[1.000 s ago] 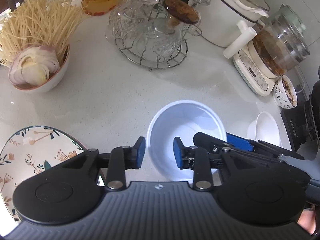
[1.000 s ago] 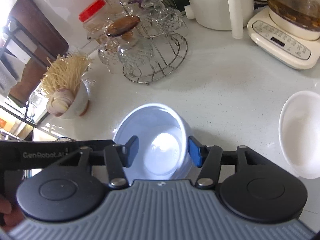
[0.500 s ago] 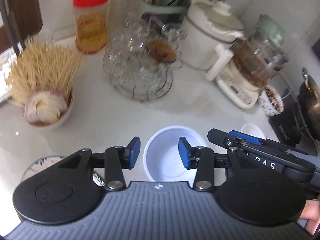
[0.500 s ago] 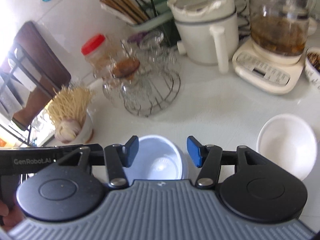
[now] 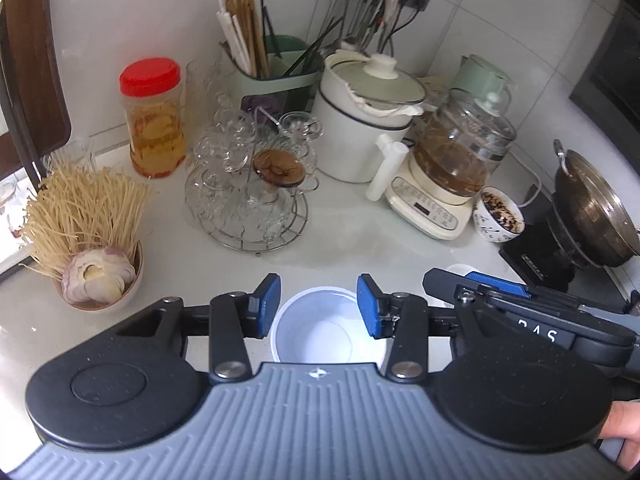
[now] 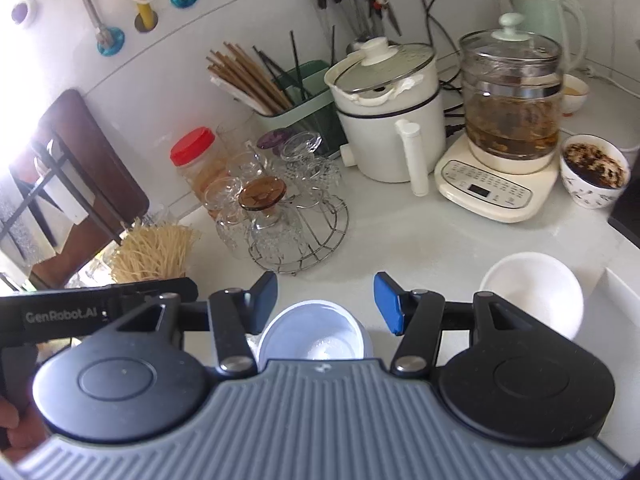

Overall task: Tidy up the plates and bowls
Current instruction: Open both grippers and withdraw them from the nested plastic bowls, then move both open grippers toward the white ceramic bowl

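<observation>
A white bowl [image 5: 326, 334] stands on the white counter, below and between the fingers of my left gripper [image 5: 318, 309], which is open and empty above it. The same bowl [image 6: 314, 338] shows under my right gripper [image 6: 326, 307], also open and empty. The right gripper's arm [image 5: 520, 312] reaches in from the right beside the left one. A second, smaller white bowl [image 6: 532, 294] sits on the counter to the right. The floral plate is out of view.
Behind stand a wire rack of glasses [image 5: 252, 196], a bowl of noodles and onion [image 5: 86, 248], a red-lidded jar [image 5: 154, 120], a white pot [image 5: 366, 120], a glass kettle [image 5: 452, 168], a patterned bowl [image 5: 498, 220] and a wok [image 5: 592, 208].
Both grippers have risen and pulled back from the white bowl, so it looks smaller and the back wall shows. The left jaws have opened wider.
</observation>
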`<state>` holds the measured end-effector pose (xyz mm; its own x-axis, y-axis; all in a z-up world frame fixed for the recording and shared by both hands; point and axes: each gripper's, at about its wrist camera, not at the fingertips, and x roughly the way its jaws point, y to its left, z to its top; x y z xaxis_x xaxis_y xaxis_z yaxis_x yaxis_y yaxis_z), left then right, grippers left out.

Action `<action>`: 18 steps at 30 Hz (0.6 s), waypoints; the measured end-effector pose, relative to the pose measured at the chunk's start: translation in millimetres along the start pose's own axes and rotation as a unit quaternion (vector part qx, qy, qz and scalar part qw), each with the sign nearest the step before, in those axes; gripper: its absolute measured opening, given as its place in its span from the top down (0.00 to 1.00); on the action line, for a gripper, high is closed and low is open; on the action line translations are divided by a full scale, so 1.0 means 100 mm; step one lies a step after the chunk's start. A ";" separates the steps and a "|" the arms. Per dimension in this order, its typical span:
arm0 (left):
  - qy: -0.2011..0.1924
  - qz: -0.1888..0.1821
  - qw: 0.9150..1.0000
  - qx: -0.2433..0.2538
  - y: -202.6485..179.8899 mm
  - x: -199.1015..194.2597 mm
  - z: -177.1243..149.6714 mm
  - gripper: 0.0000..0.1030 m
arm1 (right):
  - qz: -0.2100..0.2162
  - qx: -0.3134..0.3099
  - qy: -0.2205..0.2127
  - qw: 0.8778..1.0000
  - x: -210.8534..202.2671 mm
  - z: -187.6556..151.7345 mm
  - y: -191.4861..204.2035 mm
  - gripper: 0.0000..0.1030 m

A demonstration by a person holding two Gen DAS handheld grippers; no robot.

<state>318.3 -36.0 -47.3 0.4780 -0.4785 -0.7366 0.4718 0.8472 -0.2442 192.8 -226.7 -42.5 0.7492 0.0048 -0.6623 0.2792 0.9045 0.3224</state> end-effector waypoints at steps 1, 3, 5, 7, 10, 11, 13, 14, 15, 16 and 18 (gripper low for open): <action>-0.004 -0.001 1.000 0.007 -0.01 -0.05 0.00 0.53 | -0.003 0.003 -0.002 1.000 -0.04 -0.02 0.00 0.45; -0.013 0.001 1.000 0.021 -0.03 -0.14 -0.01 0.53 | -0.008 0.006 -0.010 1.000 -0.13 -0.05 0.03 0.45; -0.020 -0.001 0.999 0.029 -0.04 -0.24 -0.02 0.53 | -0.013 0.006 -0.016 1.000 -0.21 -0.08 0.05 0.45; -0.029 0.000 0.999 0.038 -0.05 -0.36 -0.05 0.53 | -0.018 0.005 -0.020 1.000 -0.28 -0.11 0.07 0.45; -0.031 -0.007 0.999 0.036 -0.03 -0.47 -0.10 0.53 | -0.027 0.002 -0.024 0.999 -0.40 -0.16 0.13 0.45; -0.030 -0.010 0.999 0.036 -0.01 -0.49 -0.11 0.53 | -0.029 0.001 -0.025 0.999 -0.44 -0.19 0.14 0.45; -0.030 -0.011 0.999 0.038 0.00 -0.54 -0.14 0.53 | -0.030 0.003 -0.023 0.999 -0.49 -0.24 0.16 0.45; -0.030 -0.009 0.999 0.037 0.01 -0.55 -0.15 0.53 | -0.031 0.005 -0.021 0.999 -0.51 -0.26 0.15 0.45; -0.030 -0.009 0.999 0.036 0.01 -0.56 -0.17 0.53 | -0.030 0.009 -0.020 0.999 -0.52 -0.26 0.14 0.45; -0.029 -0.008 0.999 0.036 -0.01 -0.57 -0.19 0.53 | -0.026 0.011 -0.019 0.999 -0.53 -0.27 0.13 0.45; -0.029 -0.006 0.999 0.034 -0.04 -0.56 -0.21 0.53 | -0.025 0.010 -0.020 0.999 -0.53 -0.26 0.09 0.45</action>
<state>274.1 -7.9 -18.7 0.5136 -0.5021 -0.6957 0.5263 0.8248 -0.2068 139.8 -207.6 -21.8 0.7569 -0.0570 -0.6510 0.3280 0.8948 0.3030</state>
